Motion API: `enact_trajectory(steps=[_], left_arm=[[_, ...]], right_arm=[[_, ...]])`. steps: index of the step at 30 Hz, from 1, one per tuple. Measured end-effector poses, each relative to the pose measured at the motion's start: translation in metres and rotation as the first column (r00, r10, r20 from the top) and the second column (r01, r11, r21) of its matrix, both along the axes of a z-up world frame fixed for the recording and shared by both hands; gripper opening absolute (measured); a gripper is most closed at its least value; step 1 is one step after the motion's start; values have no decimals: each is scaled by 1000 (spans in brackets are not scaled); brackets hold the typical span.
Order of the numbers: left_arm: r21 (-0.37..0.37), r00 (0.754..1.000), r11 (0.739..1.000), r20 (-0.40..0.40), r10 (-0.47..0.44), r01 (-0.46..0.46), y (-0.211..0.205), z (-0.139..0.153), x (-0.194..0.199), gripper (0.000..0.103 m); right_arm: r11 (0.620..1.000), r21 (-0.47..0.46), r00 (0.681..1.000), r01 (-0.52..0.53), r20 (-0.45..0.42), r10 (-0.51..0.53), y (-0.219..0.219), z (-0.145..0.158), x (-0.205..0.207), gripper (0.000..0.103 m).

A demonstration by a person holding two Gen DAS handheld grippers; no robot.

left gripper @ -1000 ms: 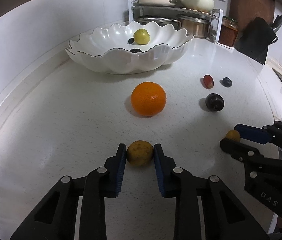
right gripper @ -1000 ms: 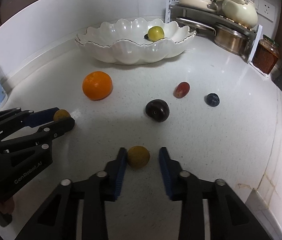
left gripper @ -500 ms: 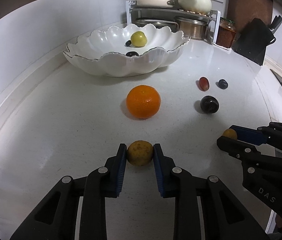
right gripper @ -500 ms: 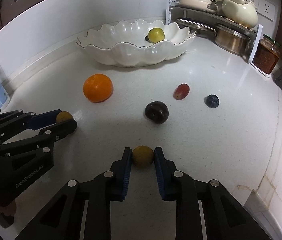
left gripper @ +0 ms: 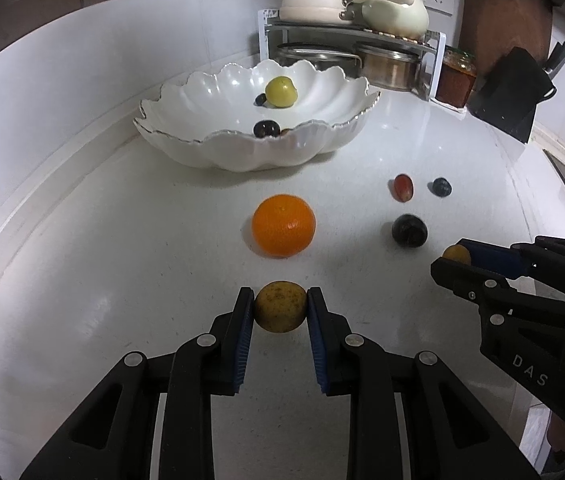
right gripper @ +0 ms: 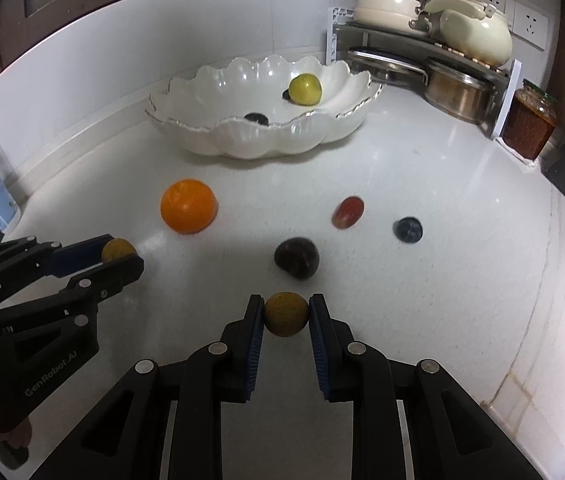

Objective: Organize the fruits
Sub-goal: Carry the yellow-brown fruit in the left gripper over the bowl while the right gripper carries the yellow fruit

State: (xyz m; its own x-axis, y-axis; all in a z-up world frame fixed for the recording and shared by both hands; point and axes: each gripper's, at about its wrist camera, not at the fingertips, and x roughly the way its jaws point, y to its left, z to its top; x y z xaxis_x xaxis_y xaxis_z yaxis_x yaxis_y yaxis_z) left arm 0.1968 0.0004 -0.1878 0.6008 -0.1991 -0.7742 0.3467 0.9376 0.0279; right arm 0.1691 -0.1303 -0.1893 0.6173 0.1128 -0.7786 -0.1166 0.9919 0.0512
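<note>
Squeezing together a moment ago, the right gripper now pinches its small brown fruit; the left gripper already pinched another brown fruit. Both can go to the bowl ahead.

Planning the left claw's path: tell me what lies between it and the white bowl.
In the left wrist view, the orange sits on the counter between the left claw, shut on a brownish-yellow fruit, and the white bowl.

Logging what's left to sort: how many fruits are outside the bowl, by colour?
orange fruit: 1
red fruit: 1
blue fruit: 1
dark purple fruit: 1
brown-yellow fruit: 2
Total: 6
</note>
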Motion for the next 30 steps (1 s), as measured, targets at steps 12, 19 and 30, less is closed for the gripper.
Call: enact_trajectory(steps=[12,19,30], left_arm=[[-21,998,998,9,66,-66,0,23,2,27],[-25,995,995,13,99,-99,1,38,5,27],[-31,991,991,36,132,-131,-1,64,13,27]], right_arm=[[1000,6,999,3,41,-4,-10,25,9,24],[1000,10,998,-4,70,4,-11,43,14,24],[1000,8,993,-28,117,26,-14,69,27,24]])
